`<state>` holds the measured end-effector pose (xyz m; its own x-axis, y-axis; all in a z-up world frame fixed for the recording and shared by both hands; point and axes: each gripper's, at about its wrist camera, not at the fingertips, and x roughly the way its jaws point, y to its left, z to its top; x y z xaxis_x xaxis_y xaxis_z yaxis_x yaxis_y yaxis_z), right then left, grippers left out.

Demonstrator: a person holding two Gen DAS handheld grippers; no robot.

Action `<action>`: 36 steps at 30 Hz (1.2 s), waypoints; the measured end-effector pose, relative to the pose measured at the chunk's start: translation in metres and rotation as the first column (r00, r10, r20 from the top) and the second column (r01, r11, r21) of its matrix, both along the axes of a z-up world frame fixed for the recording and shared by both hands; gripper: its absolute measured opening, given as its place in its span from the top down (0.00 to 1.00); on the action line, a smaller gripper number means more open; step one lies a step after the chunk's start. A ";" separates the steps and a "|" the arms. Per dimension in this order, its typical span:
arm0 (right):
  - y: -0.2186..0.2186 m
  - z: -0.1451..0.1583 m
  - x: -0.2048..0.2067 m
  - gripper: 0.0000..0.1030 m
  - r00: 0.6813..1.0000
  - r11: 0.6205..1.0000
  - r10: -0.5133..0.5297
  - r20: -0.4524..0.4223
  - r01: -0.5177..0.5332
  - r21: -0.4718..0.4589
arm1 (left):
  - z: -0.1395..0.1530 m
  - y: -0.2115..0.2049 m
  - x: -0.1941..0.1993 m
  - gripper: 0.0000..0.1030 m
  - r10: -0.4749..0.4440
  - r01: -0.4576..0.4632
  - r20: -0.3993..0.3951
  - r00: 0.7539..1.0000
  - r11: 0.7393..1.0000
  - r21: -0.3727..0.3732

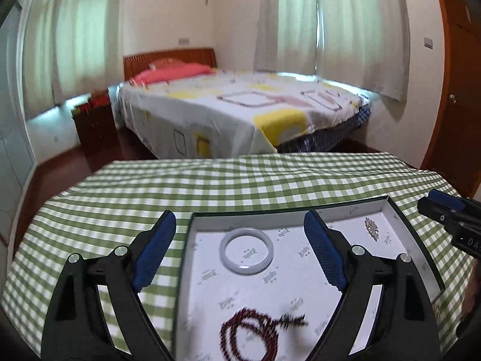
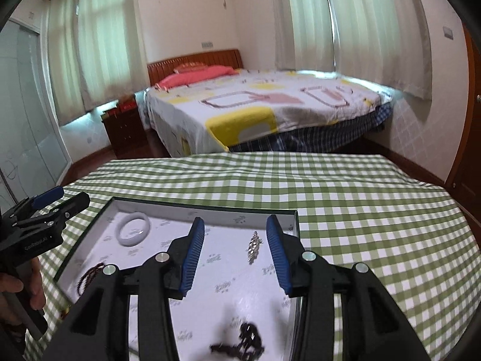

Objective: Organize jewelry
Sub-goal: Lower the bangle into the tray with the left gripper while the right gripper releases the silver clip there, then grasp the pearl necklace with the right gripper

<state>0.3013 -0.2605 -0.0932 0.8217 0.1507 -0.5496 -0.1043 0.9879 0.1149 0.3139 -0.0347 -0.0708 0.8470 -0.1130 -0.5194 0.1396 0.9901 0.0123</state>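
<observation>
Bangle [image 1: 246,251] between open left claw [image 1: 240,249] tips

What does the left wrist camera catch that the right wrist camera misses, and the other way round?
Only the left wrist view shows the whole dark red bead strand coiled in the box.

Only the right wrist view shows the hand holding the left gripper, and a dark tangled piece near the bottom.

Both show the white bangle, the small sparkly piece, the shallow box, the checked cloth and the bed.
</observation>
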 end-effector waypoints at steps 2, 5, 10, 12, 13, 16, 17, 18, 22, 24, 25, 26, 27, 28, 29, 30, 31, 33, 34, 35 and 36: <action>0.003 0.000 -0.013 0.56 1.000 1.000 -0.001 0.015 0.001 -0.010 | 0.003 0.002 -0.016 0.17 0.010 -0.011 0.023 1.000 1.000 0.015; 0.007 -0.004 -0.034 0.56 1.000 1.000 0.004 0.017 -0.004 -0.017 | 0.005 0.006 -0.037 0.17 0.025 -0.026 0.042 0.999 0.999 0.023; 0.012 -0.015 -0.061 0.56 1.000 1.000 0.010 -0.003 -0.010 -0.023 | 0.005 0.020 -0.066 0.17 0.060 -0.059 0.033 0.998 0.998 -0.008; 0.013 -0.020 -0.071 0.56 1.000 1.000 0.010 -0.013 -0.010 -0.017 | 0.004 0.025 -0.073 0.17 0.072 -0.072 0.021 0.997 0.997 -0.020; 0.012 -0.022 -0.074 0.56 1.000 1.000 0.010 -0.020 -0.010 -0.014 | 0.003 0.027 -0.078 0.17 0.080 -0.080 0.015 0.997 0.997 -0.022; 0.011 -0.030 -0.086 0.56 0.999 1.000 0.010 -0.035 -0.010 -0.006 | 0.000 0.033 -0.092 0.17 0.098 -0.098 0.006 0.995 0.995 -0.028; 0.012 -0.033 -0.091 0.56 0.999 1.000 0.011 -0.042 -0.012 -0.005 | -0.002 0.034 -0.097 0.17 0.104 -0.104 0.001 0.995 0.994 -0.031; 0.012 -0.037 -0.094 0.56 0.999 1.000 0.015 -0.052 -0.016 -0.005 | -0.005 0.035 -0.103 0.17 0.112 -0.112 -0.003 0.994 0.993 -0.029; 0.016 -0.051 -0.107 0.56 0.996 1.000 0.029 -0.082 -0.029 -0.001 | -0.014 0.040 -0.124 0.17 0.132 -0.133 -0.016 0.991 0.991 -0.027; 0.020 -0.057 -0.112 0.56 0.995 0.999 0.040 -0.094 -0.040 -0.002 | -0.018 0.042 -0.135 0.17 0.139 -0.139 -0.024 0.990 0.990 -0.032; 0.023 -0.060 -0.115 0.56 0.994 0.999 0.047 -0.102 -0.048 -0.003 | -0.020 0.043 -0.139 0.17 0.141 -0.142 -0.028 0.990 0.989 -0.034; 0.025 -0.063 -0.116 0.56 0.993 0.999 0.053 -0.108 -0.054 -0.006 | -0.024 0.044 -0.144 0.17 0.144 -0.145 -0.035 0.989 0.989 -0.034; 0.027 -0.065 -0.117 0.56 0.992 0.998 0.059 -0.116 -0.061 -0.009 | -0.027 0.045 -0.147 0.17 0.146 -0.148 -0.043 0.988 0.988 -0.034; 0.030 -0.068 -0.117 0.56 0.990 0.997 0.068 -0.127 -0.070 -0.011 | -0.030 0.046 -0.150 0.17 0.148 -0.150 -0.054 0.987 0.988 -0.033; 0.033 -0.071 -0.116 0.56 0.988 0.997 0.076 -0.138 -0.078 -0.014 | -0.033 0.047 -0.152 0.17 0.151 -0.153 -0.061 0.987 0.988 -0.033; 0.035 -0.074 -0.114 0.56 0.985 0.996 0.082 -0.149 -0.086 -0.018 | -0.036 0.048 -0.154 0.17 0.153 -0.156 -0.069 0.986 0.987 -0.033; 0.037 -0.075 -0.113 0.56 0.983 0.996 0.087 -0.159 -0.091 -0.021 | -0.038 0.049 -0.155 0.17 0.156 -0.159 -0.077 0.985 0.987 -0.035; 0.040 -0.079 -0.113 0.56 0.980 0.995 0.096 -0.177 -0.102 -0.025 | -0.044 0.052 -0.158 0.17 0.162 -0.166 -0.092 0.982 0.985 -0.038; 0.042 -0.081 -0.113 0.56 0.978 0.994 0.098 -0.184 -0.105 -0.029 | -0.046 0.054 -0.159 0.17 0.166 -0.170 -0.097 0.981 0.985 -0.038; 0.043 -0.082 -0.112 0.56 0.977 0.994 0.099 -0.189 -0.107 -0.032 | -0.047 0.055 -0.159 0.17 0.168 -0.173 -0.100 0.981 0.984 -0.038; 0.044 -0.083 -0.111 0.56 0.976 0.994 0.098 -0.196 -0.107 -0.036 | -0.048 0.056 -0.159 0.17 0.171 -0.175 -0.104 0.980 0.984 -0.040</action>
<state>0.1903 -0.2163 -0.1765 0.6804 0.1995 -0.7052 -0.1858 0.9778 0.0973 0.1545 0.0218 -0.1185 0.8002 0.0035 -0.5997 -0.0357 0.9985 -0.0419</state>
